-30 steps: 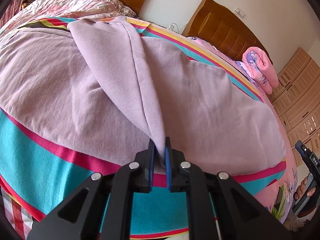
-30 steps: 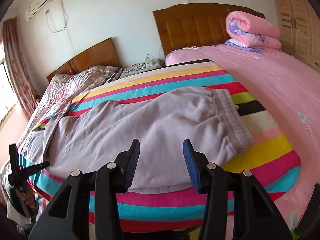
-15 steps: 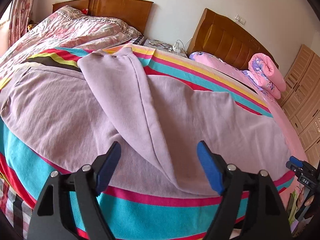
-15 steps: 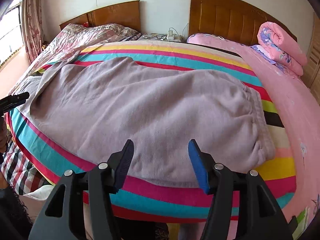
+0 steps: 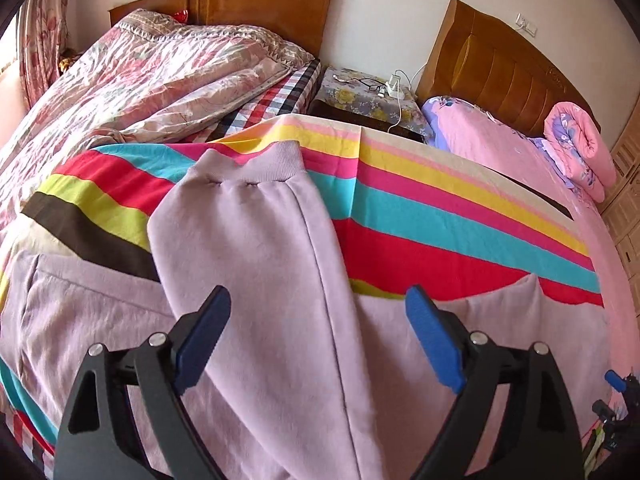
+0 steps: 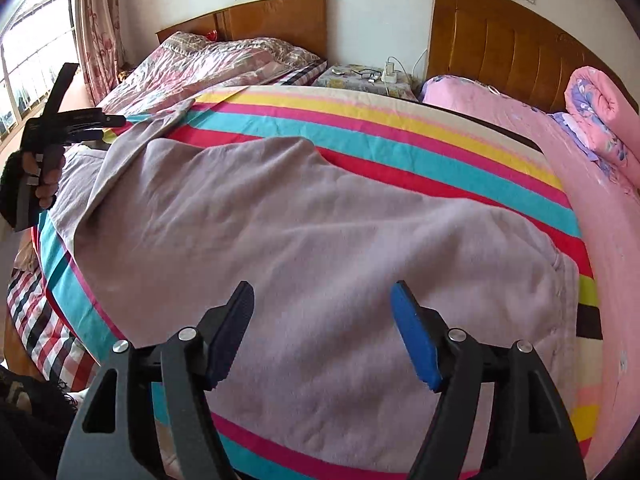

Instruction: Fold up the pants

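Observation:
Lilac sweatpants (image 5: 260,264) lie spread on a striped blanket (image 5: 440,216); one leg is folded across the rest, its ribbed cuff (image 5: 260,164) pointing toward the headboards. My left gripper (image 5: 316,332) is open and empty, just above that folded leg. In the right wrist view the pants (image 6: 320,240) cover the blanket (image 6: 400,132), waistband at the right edge (image 6: 564,280). My right gripper (image 6: 322,328) is open and empty over the pants' near edge. The left gripper (image 6: 76,124) shows at far left there, held in a hand.
A second bed with a floral quilt (image 5: 140,76) lies to the left. A nightstand (image 5: 368,96) with cables stands between two wooden headboards. A rolled pink quilt (image 5: 580,152) sits at the right on a pink sheet (image 5: 500,144). Wardrobe doors (image 5: 628,200) at far right.
My left gripper opened and let go of the pant leg, then pulled back and rose. My right gripper stayed open and shifted over the pants' near edge.

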The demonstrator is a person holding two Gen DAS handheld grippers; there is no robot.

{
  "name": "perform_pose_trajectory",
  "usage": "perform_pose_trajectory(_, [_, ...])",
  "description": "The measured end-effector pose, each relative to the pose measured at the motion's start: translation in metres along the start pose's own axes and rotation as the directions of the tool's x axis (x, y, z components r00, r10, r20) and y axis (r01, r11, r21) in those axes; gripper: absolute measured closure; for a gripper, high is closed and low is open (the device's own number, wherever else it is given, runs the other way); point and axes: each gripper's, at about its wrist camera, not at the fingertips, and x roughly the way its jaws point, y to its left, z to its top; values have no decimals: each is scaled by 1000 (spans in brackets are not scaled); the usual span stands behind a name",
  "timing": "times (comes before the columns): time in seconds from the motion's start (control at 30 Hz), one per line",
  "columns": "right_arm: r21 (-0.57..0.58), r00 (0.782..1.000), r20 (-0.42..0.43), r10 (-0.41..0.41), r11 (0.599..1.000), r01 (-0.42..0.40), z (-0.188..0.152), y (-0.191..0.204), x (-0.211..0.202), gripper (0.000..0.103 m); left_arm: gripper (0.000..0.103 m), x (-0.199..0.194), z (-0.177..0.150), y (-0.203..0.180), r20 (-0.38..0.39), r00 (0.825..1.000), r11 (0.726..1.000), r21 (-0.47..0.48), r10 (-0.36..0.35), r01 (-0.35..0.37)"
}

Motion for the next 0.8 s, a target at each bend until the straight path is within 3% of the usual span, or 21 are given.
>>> perform_pose_trajectory(0.1, [-3,1000,11,29,1000,-29,20,12,15,33,22,46,33,-8,-81,994,998,14,68,-67])
perform_pose_trajectory(0.17, [-9,999,3,44,999,-44,27,20,26,33,35,72,39,-14,-153,987,998,37,55,-50])
perform_pose_trajectory(0.23, [-25,998,-9,68,997,-68,32,28,34,33,44,90,35,-18,-188,977,994,76,96,-83])
perform_pose_trajectory(0.27, [-31,997,-11,73,997,-73,35,30,37,33,66,98,32,-18,-200,970,988,99,135,-117])
perform_pose_trajectory(0.3, [-36,997,-12,71,997,-71,37,32,39,33,80,102,30,-14,-203,966,984,102,162,-144])
perform_pose_trajectory(0.33, [-41,998,-12,67,997,-68,39,33,41,33,93,99,28,-8,-180,972,987,88,149,-135])
perform_pose_trajectory(0.37, [-44,998,-9,66,997,-67,42,35,42,33,97,90,26,-1,-143,984,993,66,106,-98])
perform_pose_trajectory(0.47, [-63,996,7,84,995,-83,53,45,42,33,97,28,19,34,64,997,997,-55,50,-46])
perform_pose_trajectory(0.53, [-98,995,11,103,990,-102,59,59,42,32,97,-26,3,70,177,984,986,-166,-6,36])
perform_pose_trajectory(0.63, [-170,990,7,144,975,-141,66,87,44,31,97,-104,-47,135,308,951,942,-323,15,90])
perform_pose_trajectory(0.7, [-224,984,2,179,959,-174,71,110,47,31,97,-126,-94,189,316,949,882,-450,11,140])
perform_pose_trajectory(0.73, [-248,980,-3,200,949,-195,74,123,49,30,96,-123,-118,215,286,958,851,-500,-9,157])
perform_pose_trajectory(0.8, [-287,965,-25,260,923,-256,78,152,57,29,94,-103,-164,255,166,986,794,-603,25,81])
